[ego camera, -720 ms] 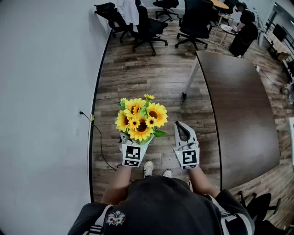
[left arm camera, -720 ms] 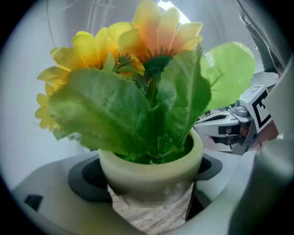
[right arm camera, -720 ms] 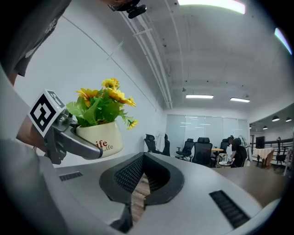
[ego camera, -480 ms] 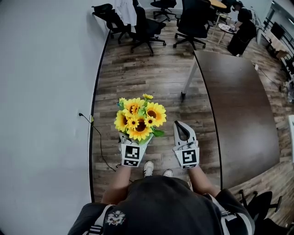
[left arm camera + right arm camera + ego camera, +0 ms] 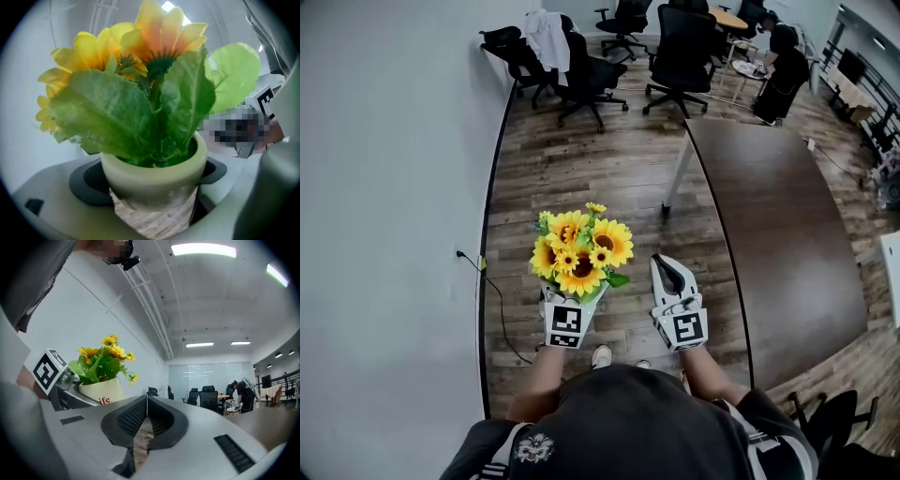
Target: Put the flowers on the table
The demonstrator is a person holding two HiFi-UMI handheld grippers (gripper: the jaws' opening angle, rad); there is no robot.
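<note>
A bunch of yellow sunflowers point(image 5: 579, 246) stands in a pale pot point(image 5: 154, 174), carried above the wooden floor. My left gripper point(image 5: 572, 298) is shut on the pot, its jaws spread wide around the pot's wall, and green leaves point(image 5: 112, 117) fill most of the left gripper view. In the right gripper view the flower pot point(image 5: 101, 389) shows at the left, upright. My right gripper point(image 5: 667, 274) is held level to the right of the flowers, shut, with its pads meeting and nothing between them. The dark brown table point(image 5: 773, 216) stretches ahead on the right.
A grey wall point(image 5: 394, 187) runs along the left, with a socket and cable point(image 5: 492, 291) at its foot. Black office chairs point(image 5: 581, 70) stand at the far end of the floor. A seated person point(image 5: 780, 56) is beside a small table at the back right. A chair point(image 5: 825, 417) stands near the table's near end.
The person has walked forward: the table and chairs have come nearer in the head view. Both grippers keep their places, the left still holding the pot, the right still shut.
</note>
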